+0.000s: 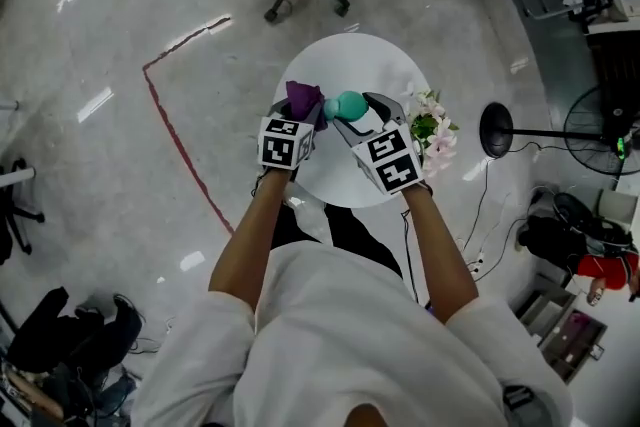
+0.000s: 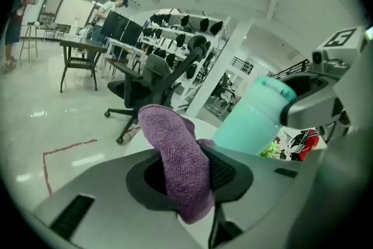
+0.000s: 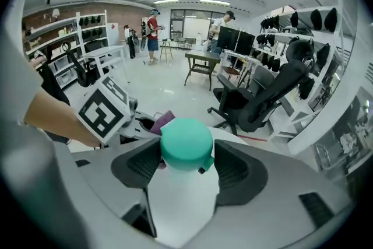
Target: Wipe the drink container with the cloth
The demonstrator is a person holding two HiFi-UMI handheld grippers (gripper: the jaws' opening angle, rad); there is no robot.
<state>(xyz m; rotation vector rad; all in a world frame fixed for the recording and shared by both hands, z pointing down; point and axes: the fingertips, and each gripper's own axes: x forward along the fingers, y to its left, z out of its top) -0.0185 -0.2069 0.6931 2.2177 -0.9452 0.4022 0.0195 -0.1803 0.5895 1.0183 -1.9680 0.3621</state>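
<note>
While the right gripper (image 3: 186, 167) clamps the teal bottle (image 3: 186, 146) with its cap pointing away, the left gripper (image 2: 189, 175) pinches the purple cloth (image 2: 178, 151) just to the bottle's left.

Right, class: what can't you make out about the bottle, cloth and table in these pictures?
Right gripper view: the bottle shows only its cap, which hides its body; the cloth is mostly behind that cap.
Head view: whether cloth touches bottle is too small to tell; the table hides its legs under its top.
</note>
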